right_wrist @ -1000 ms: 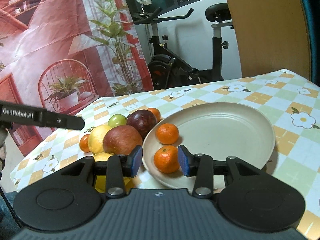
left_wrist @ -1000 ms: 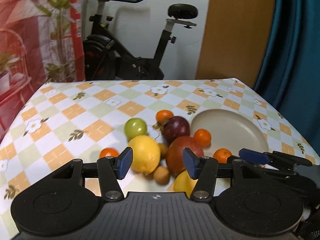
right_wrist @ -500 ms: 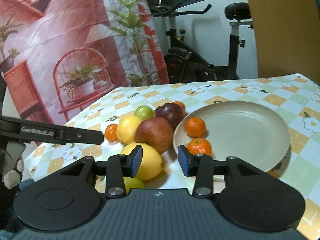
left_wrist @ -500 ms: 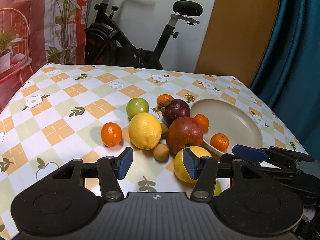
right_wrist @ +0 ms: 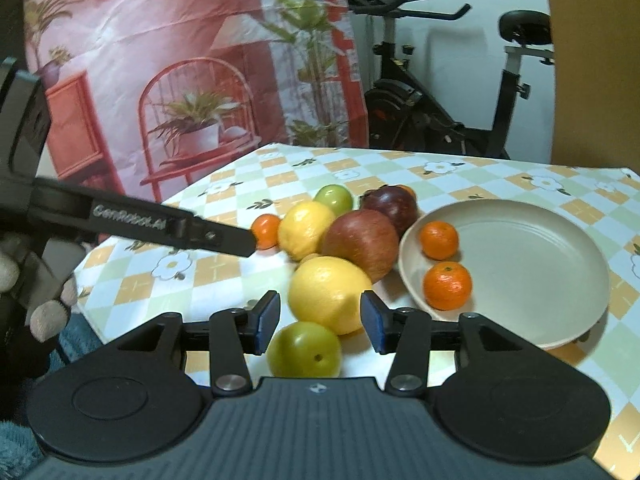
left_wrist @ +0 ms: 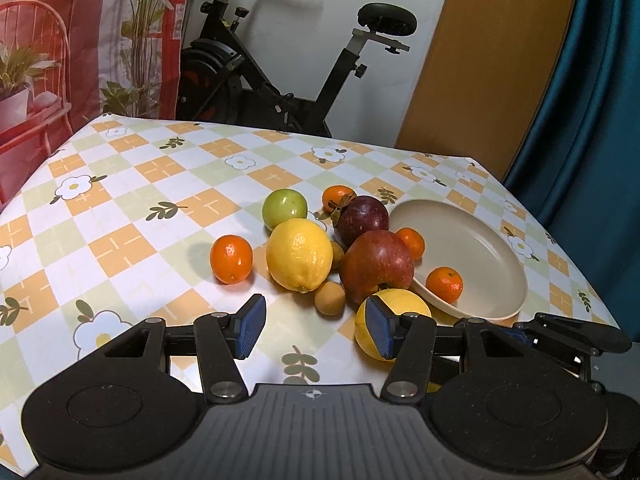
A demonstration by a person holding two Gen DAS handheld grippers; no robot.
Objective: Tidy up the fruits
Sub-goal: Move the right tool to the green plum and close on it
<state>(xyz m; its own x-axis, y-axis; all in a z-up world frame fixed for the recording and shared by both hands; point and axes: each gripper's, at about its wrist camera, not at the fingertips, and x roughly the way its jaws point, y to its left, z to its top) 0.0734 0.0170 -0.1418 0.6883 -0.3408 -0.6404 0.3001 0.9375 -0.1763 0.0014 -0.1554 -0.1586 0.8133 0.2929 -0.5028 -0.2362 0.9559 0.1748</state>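
The right gripper (right_wrist: 320, 322) has its jaws opening, pads clear of the near lemon (right_wrist: 329, 294) at twelve o'clock. The left gripper (left_wrist: 314, 326) stands apart, empty; two tangerines lie in the plate (right_wrist: 560, 264).

Two mandarins (right_wrist: 447, 285) in the plate (right_wrist: 560, 272); left of it, touching its rim, an apple (right_wrist: 360, 242), with lemons (right_wrist: 306, 229) beside.

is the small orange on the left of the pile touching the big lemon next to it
Apart. The left wrist view shows a strip of tablecloth between the small orange and the big lemon.
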